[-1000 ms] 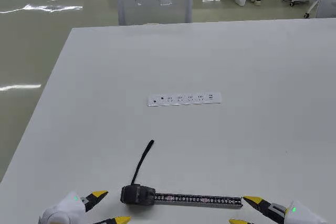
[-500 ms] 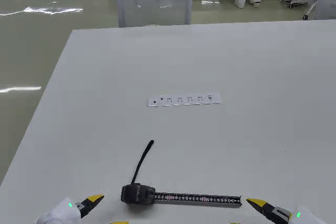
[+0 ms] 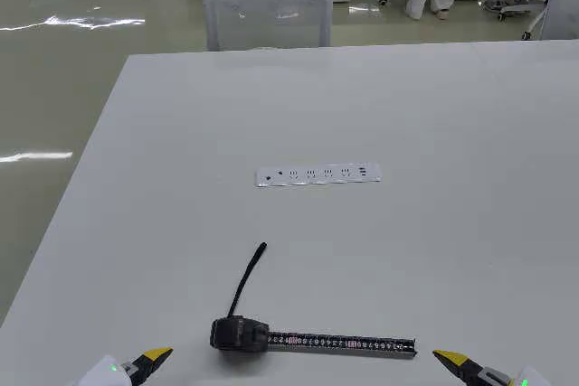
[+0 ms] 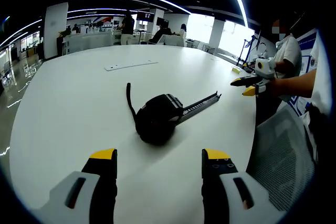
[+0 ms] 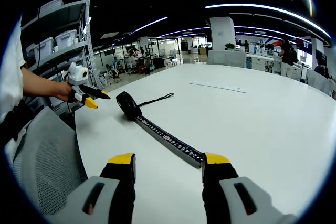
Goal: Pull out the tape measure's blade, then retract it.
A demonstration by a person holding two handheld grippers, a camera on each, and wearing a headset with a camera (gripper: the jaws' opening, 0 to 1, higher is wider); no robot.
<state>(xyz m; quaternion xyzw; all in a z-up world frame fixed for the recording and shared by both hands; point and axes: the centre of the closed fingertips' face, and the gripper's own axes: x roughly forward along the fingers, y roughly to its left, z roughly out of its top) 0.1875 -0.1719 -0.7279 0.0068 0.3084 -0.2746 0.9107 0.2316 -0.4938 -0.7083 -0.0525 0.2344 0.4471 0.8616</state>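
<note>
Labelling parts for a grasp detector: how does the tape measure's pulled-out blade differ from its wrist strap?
The blade is a straight, flat strip printed with markings; the wrist strap is plain black and slightly curved. The blade runs sideways; the strap points away, toward the power strip. Both leave the black case and lie on the white table.

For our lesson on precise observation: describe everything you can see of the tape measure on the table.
The tape measure has a rounded black case, plastic or rubber by its look, lying on the white table. Its blade, dark with pale markings, is extended and lies flat and straight, rightward from the case in the head view. A black strap trails from the case away from the person. Only the table touches it; the left gripper and right gripper, both open, are apart from it.
</note>
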